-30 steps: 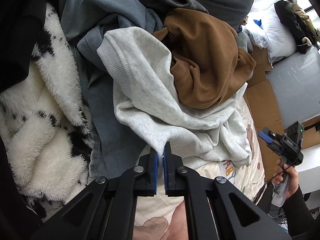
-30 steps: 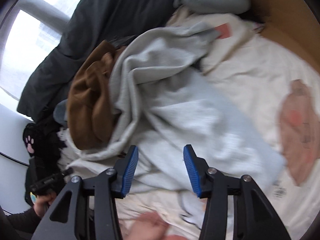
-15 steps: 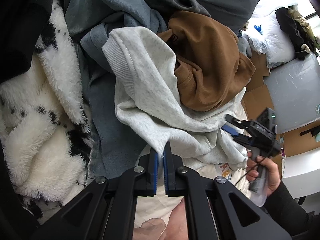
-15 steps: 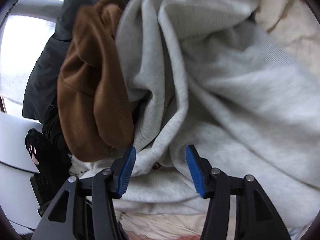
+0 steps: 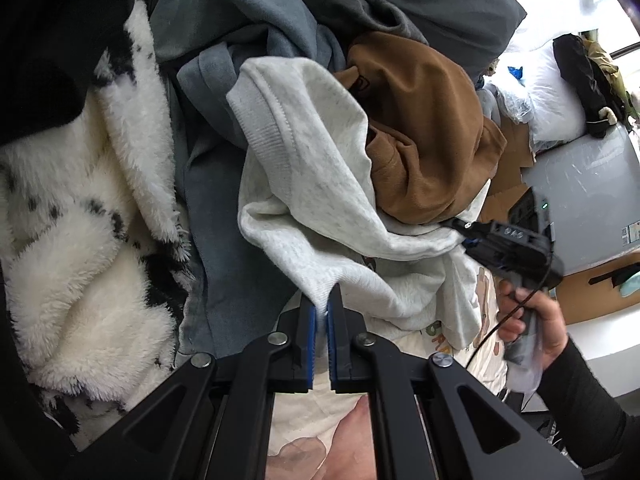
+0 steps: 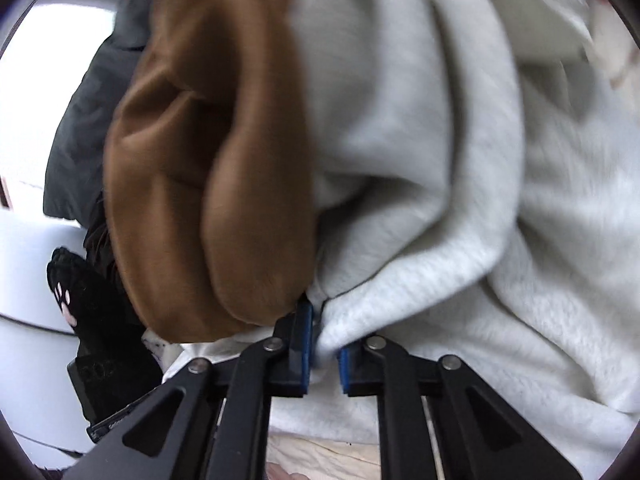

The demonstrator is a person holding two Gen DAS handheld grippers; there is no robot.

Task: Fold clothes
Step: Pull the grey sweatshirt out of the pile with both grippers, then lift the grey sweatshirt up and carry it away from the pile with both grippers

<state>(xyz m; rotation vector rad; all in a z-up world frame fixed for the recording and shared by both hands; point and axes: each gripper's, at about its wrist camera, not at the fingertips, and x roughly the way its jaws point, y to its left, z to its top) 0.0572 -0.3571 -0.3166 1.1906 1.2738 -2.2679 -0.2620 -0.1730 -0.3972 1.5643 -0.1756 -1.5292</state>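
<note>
A light grey sweatshirt (image 5: pixel 316 184) lies crumpled on the bed with a brown garment (image 5: pixel 424 128) on top of it. My left gripper (image 5: pixel 321 316) is shut on a grey fold at the sweatshirt's near edge. My right gripper (image 6: pixel 323 344) is shut on another fold of the same sweatshirt (image 6: pixel 420 168), right beside the brown garment (image 6: pixel 208 168). In the left wrist view the right gripper (image 5: pixel 476 236) reaches in from the right, its tips against the sweatshirt under the brown garment.
A white and black fluffy blanket (image 5: pixel 80 240) lies at the left. Blue-grey and dark garments (image 5: pixel 248 40) are piled behind. The cream printed bedsheet (image 5: pixel 312 412) is underneath. Cardboard (image 5: pixel 516 168) and a grey surface (image 5: pixel 580 192) lie at the right. A black paw-print item (image 6: pixel 80 300) is at the right wrist view's left.
My right gripper moved in to the sweatshirt and closed from wide open onto a fold next to the brown garment. My left gripper stayed shut on its fold.
</note>
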